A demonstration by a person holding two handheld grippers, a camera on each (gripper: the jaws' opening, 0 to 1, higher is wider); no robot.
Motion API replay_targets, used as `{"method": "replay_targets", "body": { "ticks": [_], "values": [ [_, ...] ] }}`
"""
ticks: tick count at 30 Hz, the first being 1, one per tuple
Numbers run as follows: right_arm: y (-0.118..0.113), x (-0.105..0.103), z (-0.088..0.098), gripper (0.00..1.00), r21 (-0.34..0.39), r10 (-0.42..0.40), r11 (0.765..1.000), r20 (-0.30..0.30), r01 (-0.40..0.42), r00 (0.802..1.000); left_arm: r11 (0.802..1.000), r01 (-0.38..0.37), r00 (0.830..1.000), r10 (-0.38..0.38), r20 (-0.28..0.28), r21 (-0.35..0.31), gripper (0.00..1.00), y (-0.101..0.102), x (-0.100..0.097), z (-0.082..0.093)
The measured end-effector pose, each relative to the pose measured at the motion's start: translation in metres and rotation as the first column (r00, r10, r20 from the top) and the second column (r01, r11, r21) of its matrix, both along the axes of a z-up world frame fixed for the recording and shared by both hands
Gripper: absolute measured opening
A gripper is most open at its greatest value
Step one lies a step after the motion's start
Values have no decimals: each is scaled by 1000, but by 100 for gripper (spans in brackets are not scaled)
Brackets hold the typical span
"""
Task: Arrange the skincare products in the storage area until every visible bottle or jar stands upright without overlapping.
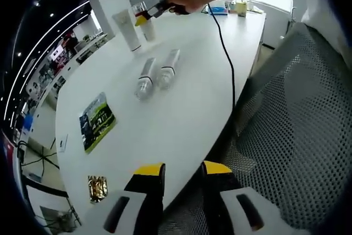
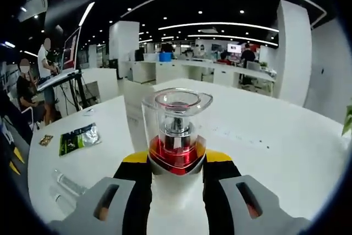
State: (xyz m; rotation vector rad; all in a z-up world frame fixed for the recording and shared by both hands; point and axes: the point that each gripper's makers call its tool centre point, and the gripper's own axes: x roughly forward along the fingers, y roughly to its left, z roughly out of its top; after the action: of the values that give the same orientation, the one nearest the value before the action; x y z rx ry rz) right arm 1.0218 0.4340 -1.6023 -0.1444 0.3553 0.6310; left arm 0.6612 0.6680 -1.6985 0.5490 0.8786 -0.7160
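Note:
My right gripper (image 2: 177,160) is shut on a pump bottle (image 2: 177,130) with a clear cap and red collar, held upright. In the left gripper view that right gripper (image 1: 144,16), in a person's hand, holds the pump bottle (image 1: 148,28) at the table's far side, beside a standing white tube (image 1: 127,28). The white tube (image 2: 133,108) rises just behind the held bottle. Two clear bottles (image 1: 146,78) (image 1: 168,70) lie on their sides side by side mid-table, and I see them as clear bottles (image 2: 65,186) low on the left. My left gripper (image 1: 183,171) is open over the near table edge.
A green packet (image 1: 96,120) and a small gold packet (image 1: 97,187) lie flat on the white table (image 1: 181,108). A black cable (image 1: 229,59) runs across it. A grey mesh chair (image 1: 297,125) stands against the near edge. People stand by desks (image 2: 38,64).

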Motion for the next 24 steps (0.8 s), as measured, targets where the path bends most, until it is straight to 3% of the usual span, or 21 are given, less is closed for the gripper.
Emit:
{"method": "replay_targets", "body": {
  "ticks": [13,18,24],
  "values": [
    [4,2,-11,33,23,51,998,2,-51,999,1000,13,1000,-13,4,4,27,0,0,2],
    [6,2,-19,33,-14,76,997,15,-75,997,1000,15,1000,-15,-4,5,26,-1,-1,0],
    [4,1,-21,33,21,77,997,23,-78,997,1000,14,1000,-14,-9,9,26,0,-2,0]
  ]
}}
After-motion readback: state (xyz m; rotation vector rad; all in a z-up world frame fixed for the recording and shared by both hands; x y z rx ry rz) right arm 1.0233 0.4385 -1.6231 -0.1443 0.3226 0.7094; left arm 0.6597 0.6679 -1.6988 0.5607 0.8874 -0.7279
